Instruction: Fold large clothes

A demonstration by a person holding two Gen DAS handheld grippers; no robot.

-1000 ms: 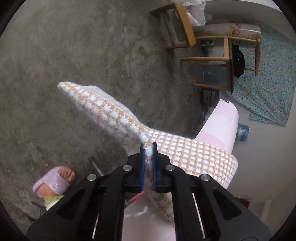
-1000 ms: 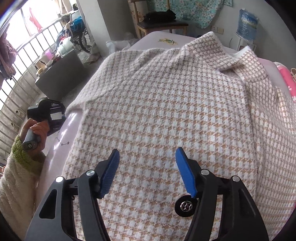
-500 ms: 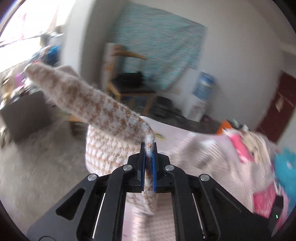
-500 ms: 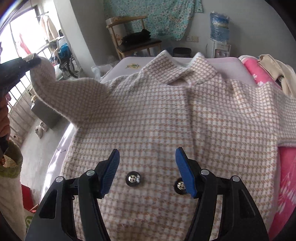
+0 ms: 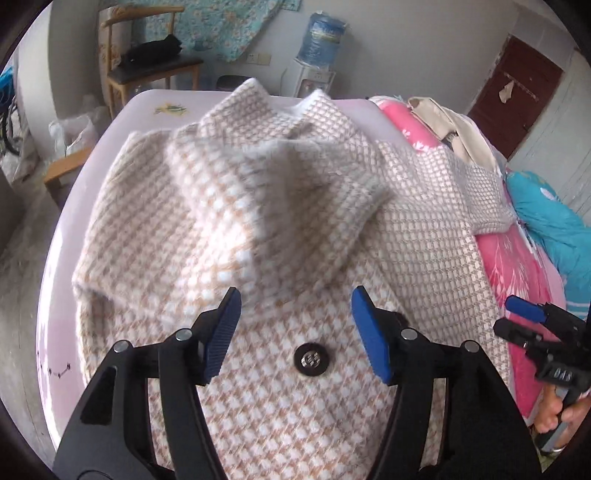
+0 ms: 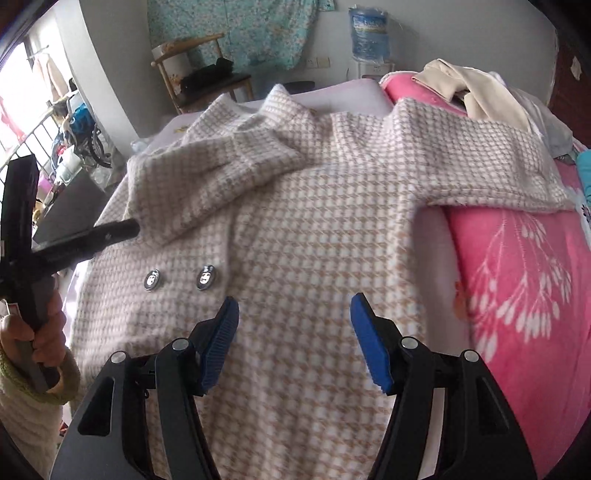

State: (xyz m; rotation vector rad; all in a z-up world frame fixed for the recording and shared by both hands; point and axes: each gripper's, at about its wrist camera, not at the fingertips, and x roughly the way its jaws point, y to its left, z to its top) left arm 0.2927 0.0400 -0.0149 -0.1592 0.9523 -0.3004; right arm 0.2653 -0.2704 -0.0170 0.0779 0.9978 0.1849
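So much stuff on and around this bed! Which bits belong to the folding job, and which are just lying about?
Part of the job:
- checked coat
- its sleeve folded across the front
- left gripper, jaws just opened, nothing between them
- right gripper, open

Just lying about:
- pink blanket
- beige garment
- wooden chair
- water bottle

Home bedrm: bed point(image 6: 517, 266), chair point(image 6: 192, 62)

One coat point(image 6: 314, 229), two visible buttons point(image 6: 205, 276), perhaps more hidden.
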